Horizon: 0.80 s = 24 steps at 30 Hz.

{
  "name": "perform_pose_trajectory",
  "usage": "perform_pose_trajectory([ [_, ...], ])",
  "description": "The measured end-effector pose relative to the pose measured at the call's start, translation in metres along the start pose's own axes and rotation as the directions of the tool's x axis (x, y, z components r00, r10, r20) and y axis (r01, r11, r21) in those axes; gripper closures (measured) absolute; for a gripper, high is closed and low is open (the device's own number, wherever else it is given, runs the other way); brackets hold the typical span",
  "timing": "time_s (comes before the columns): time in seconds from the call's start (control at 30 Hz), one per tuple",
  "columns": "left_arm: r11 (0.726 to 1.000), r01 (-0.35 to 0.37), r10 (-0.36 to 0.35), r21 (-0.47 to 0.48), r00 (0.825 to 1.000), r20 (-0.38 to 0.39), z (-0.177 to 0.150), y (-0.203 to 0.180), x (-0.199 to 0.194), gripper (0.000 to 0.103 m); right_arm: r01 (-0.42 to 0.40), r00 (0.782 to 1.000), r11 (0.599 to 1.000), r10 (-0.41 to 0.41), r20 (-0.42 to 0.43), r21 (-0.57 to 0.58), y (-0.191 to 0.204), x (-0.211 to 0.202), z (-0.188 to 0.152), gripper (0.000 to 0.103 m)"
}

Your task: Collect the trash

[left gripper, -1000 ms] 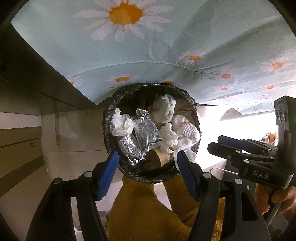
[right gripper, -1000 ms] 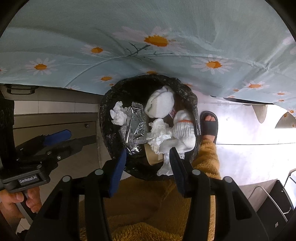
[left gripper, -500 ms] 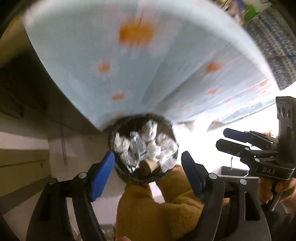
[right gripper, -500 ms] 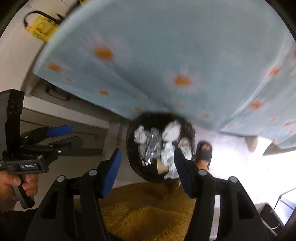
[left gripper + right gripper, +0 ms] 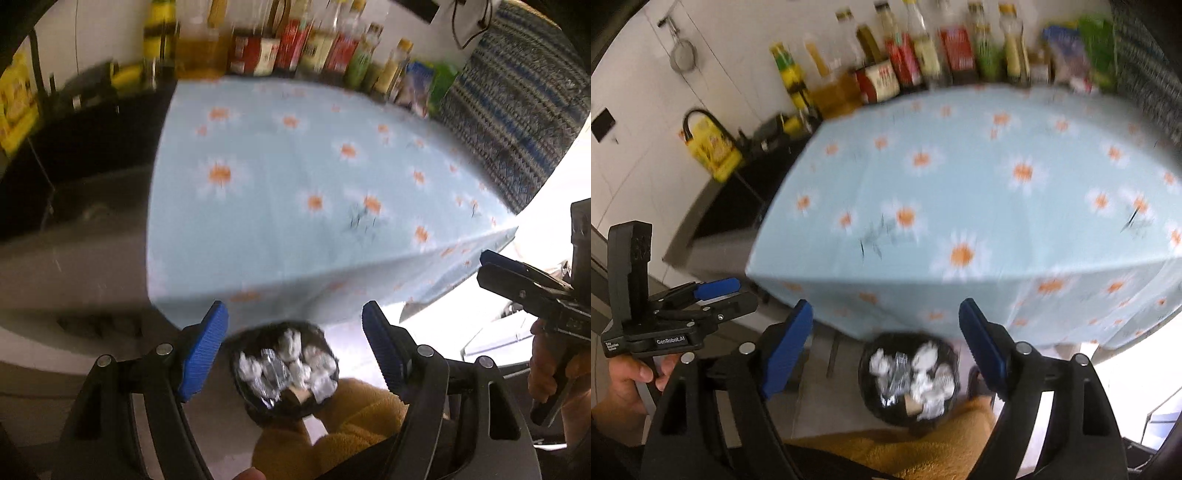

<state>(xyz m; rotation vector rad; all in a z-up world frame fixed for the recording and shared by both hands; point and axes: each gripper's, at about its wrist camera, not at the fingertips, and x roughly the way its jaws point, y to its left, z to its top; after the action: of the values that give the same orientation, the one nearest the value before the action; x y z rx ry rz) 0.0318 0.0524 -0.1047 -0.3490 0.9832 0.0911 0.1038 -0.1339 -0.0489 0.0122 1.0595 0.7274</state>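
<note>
Two claws, left (image 5: 295,349) and right (image 5: 886,347), gape empty (one bin (image 5: 909,378) below).

The only text that could be read was "GenRobot.AI", printed in white on the black body of the left gripper (image 5: 718,291), which showed in the right wrist view to the left of that camera's own jaws. Smaller white print sat beside it, too small to read. The labels on the bottles (image 5: 886,74), far beyond the jaws, were blurred past reading.
</note>
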Motion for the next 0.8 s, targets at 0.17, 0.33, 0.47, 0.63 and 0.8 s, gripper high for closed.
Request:
perform_pose_trajectory([
  [0.17, 0.999, -0.037, 0.035, 0.022, 0.996, 0.08, 0.03, -0.006, -0.03, 0.023, 0.006, 0.995, 1.0, -0.005, 0.1, -0.008, 0.006, -0.025, 0.021, 0.005],
  [0.33, 0.999, -0.047, 0.047, -0.007, 0.99, 0.13, 0.051, -0.006, -0.056, 0.01, 0.009, 0.987, 0.999, -0.002, 0.162, -0.038, 0.009, -0.051, 0.047, 0.005],
  [0.47, 0.998, -0.055, 0.056, -0.012, 0.985, 0.165, 0.061, -0.012, -0.074, 0.007, 0.018, 0.981, 0.998, -0.005, 0.192, -0.065, 0.013, -0.066, 0.061, 0.005],
  [0.63, 0.999, -0.05, 0.053, -0.019, 0.981, 0.188, 0.07, -0.021, -0.088, 0.007, 0.01, 0.977, 0.996, 0.01, 0.214, -0.093, 0.02, -0.081, 0.073, 0.005],
  [0.8, 0.996, -0.089, 0.093, -0.026, 0.969, 0.228, 0.076, -0.025, -0.101, 0.007, 0.001, 0.976, 0.995, 0.021, 0.216, -0.1, 0.023, -0.088, 0.078, 0.005],
])
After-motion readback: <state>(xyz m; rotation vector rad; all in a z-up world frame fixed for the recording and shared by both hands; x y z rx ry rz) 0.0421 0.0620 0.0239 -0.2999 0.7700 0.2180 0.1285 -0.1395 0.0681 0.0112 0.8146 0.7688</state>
